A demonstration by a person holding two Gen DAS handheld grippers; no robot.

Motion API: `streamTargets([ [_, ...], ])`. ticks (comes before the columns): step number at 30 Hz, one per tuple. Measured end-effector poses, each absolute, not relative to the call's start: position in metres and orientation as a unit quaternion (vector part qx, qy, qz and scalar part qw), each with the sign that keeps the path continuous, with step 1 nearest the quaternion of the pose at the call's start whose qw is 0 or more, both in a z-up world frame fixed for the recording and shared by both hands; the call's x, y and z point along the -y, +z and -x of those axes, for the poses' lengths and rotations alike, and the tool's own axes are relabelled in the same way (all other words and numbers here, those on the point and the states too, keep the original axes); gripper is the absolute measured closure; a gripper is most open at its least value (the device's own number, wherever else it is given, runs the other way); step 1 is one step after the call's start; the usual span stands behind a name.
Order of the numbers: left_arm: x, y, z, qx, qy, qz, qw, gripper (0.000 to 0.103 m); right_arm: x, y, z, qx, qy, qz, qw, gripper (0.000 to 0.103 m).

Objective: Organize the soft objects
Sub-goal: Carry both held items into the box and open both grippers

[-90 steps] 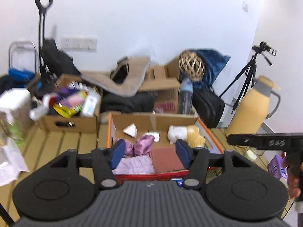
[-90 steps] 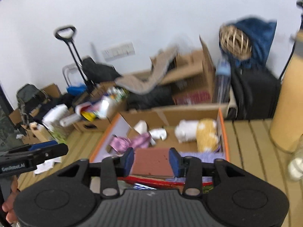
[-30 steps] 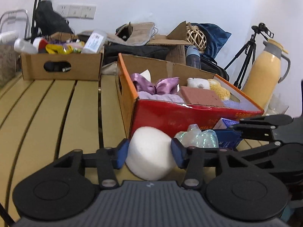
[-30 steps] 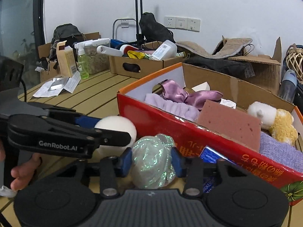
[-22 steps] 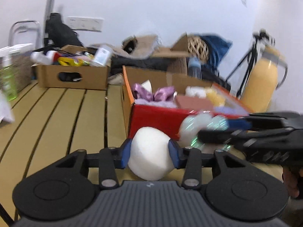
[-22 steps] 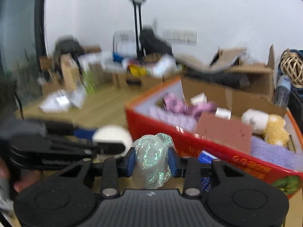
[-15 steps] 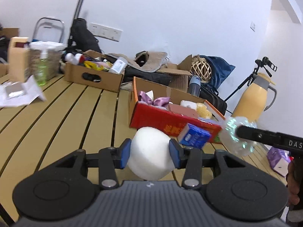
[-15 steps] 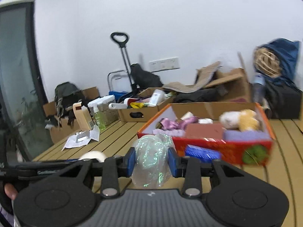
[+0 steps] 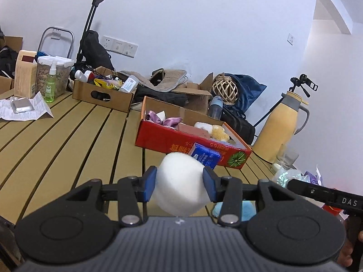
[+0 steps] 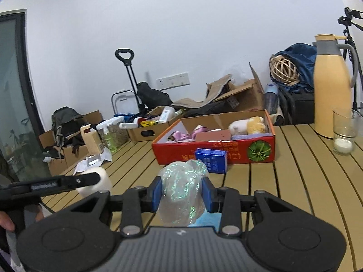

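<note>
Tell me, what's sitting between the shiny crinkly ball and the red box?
A small blue box stands on the table between the shiny ball, gripped by the right gripper, and the red box. The right wrist view shows it.

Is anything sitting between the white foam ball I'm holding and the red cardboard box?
Yes: a small blue packet stands against the red cardboard box front wall, directly beyond the white foam ball.

Two black hand-held tongs are seen. The left tongs [image 9: 180, 184] and right tongs [image 10: 182, 191] have blue pads, ribbed grey bodies, round discs and silver screws. White lettering is printed along each side arm.
</note>
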State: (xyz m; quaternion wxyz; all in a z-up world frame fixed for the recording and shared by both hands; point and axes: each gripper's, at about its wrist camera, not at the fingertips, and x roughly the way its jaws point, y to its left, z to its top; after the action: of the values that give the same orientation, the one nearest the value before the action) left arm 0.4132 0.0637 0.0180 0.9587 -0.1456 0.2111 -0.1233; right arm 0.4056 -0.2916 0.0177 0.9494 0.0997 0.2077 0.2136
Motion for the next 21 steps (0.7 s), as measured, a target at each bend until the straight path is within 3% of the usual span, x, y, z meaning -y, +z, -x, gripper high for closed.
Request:
streamTargets([
  [6,-0.066,0.034,-0.458,-0.203,-0.119,0.146,0.961,0.058,0.297,0.013,-0.441,-0.207,0.217,-0.117,0.947,0.067],
  [11,-0.063,0.070,-0.568,-0.201,-0.143,0.152,0.957,0.058,0.304,0.043,-0.532,-0.198,0.213,-0.096,0.952,0.067],
  [15,-0.036,0.073,-0.682,-0.254,-0.142,0.123,0.949,0.057,0.306,0.046,-0.655,-0.257,0.202,-0.099,0.940,0.067],
  [21,-0.005,0.025,-0.812,-0.334,-0.095,0.084,0.934,0.055,0.293,0.005,-0.800,-0.353,0.168,-0.092,0.916,0.067],
])
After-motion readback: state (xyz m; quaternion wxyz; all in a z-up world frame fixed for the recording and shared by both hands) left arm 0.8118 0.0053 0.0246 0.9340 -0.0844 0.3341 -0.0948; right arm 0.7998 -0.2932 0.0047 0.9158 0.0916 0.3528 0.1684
